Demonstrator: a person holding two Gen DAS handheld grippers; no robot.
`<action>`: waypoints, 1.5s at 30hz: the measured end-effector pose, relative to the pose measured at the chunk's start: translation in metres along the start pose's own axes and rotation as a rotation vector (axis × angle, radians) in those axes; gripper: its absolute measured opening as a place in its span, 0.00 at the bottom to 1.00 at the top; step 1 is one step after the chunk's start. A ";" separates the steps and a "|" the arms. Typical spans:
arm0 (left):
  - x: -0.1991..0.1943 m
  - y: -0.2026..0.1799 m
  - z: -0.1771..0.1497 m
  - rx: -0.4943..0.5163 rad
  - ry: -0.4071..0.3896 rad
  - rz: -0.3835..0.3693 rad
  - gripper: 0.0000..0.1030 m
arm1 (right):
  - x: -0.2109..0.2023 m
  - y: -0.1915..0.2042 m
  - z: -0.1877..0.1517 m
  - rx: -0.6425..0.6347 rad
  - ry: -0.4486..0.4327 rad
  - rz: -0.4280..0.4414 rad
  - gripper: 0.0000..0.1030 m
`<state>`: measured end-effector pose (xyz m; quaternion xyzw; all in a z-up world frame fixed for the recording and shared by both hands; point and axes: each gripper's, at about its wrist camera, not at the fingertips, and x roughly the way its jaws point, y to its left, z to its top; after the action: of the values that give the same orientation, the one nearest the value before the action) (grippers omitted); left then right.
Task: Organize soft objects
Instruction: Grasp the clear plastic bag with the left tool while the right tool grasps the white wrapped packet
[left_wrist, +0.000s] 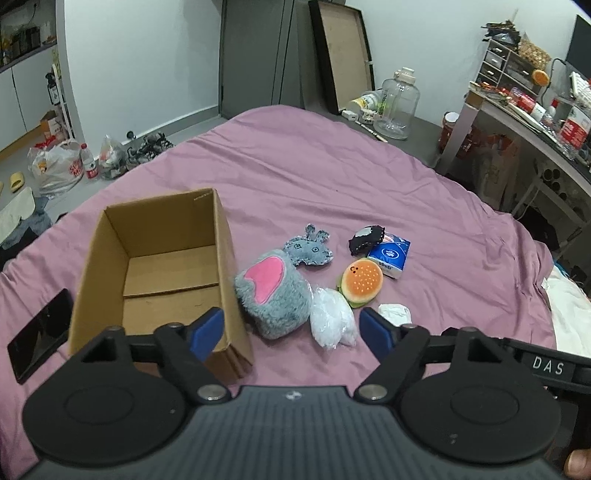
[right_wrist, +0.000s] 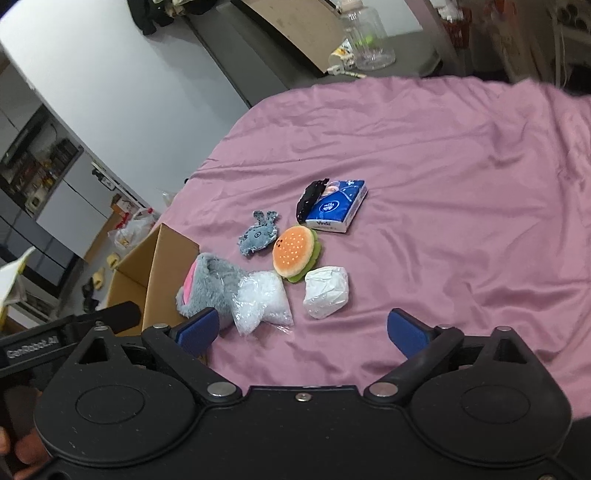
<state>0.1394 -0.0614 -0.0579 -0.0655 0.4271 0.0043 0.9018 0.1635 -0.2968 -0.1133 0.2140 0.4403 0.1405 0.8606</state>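
Observation:
On the pink bedsheet (left_wrist: 332, 177) lies a cluster of soft things: a grey plush with a pink patch (left_wrist: 271, 293) (right_wrist: 207, 290), a small grey bunny (left_wrist: 309, 248) (right_wrist: 258, 233), a burger plush (left_wrist: 362, 282) (right_wrist: 295, 253), a clear bag of white filling (left_wrist: 330, 321) (right_wrist: 262, 301), a white wad (left_wrist: 395, 313) (right_wrist: 327, 291), a blue tissue pack (left_wrist: 391, 256) (right_wrist: 338, 206) and a black pouch (left_wrist: 365, 239) (right_wrist: 312, 197). An open cardboard box (left_wrist: 159, 266) (right_wrist: 147, 273) stands to their left. My left gripper (left_wrist: 291, 334) is open just short of the plush. My right gripper (right_wrist: 303, 332) is open near the bag and wad.
A black phone (left_wrist: 40, 334) lies left of the box. Beyond the bed's far edge stand a clear water jug (left_wrist: 399, 105) (right_wrist: 367, 37), a leaning board (left_wrist: 343, 51) and a cluttered desk (left_wrist: 535, 110). Bags and bottles (left_wrist: 70, 166) sit on the floor at left.

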 end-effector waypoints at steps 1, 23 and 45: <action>0.004 -0.001 0.001 -0.006 0.005 0.001 0.70 | 0.003 -0.002 0.001 0.008 0.002 0.009 0.93; 0.080 -0.026 -0.006 -0.067 0.111 -0.045 0.57 | 0.057 -0.043 0.021 0.152 0.066 0.100 0.71; 0.127 -0.022 -0.009 -0.181 0.193 -0.051 0.26 | 0.106 -0.056 0.026 0.154 0.140 0.087 0.55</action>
<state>0.2142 -0.0904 -0.1589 -0.1577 0.5080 0.0136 0.8467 0.2487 -0.3058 -0.2015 0.2882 0.4991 0.1581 0.8018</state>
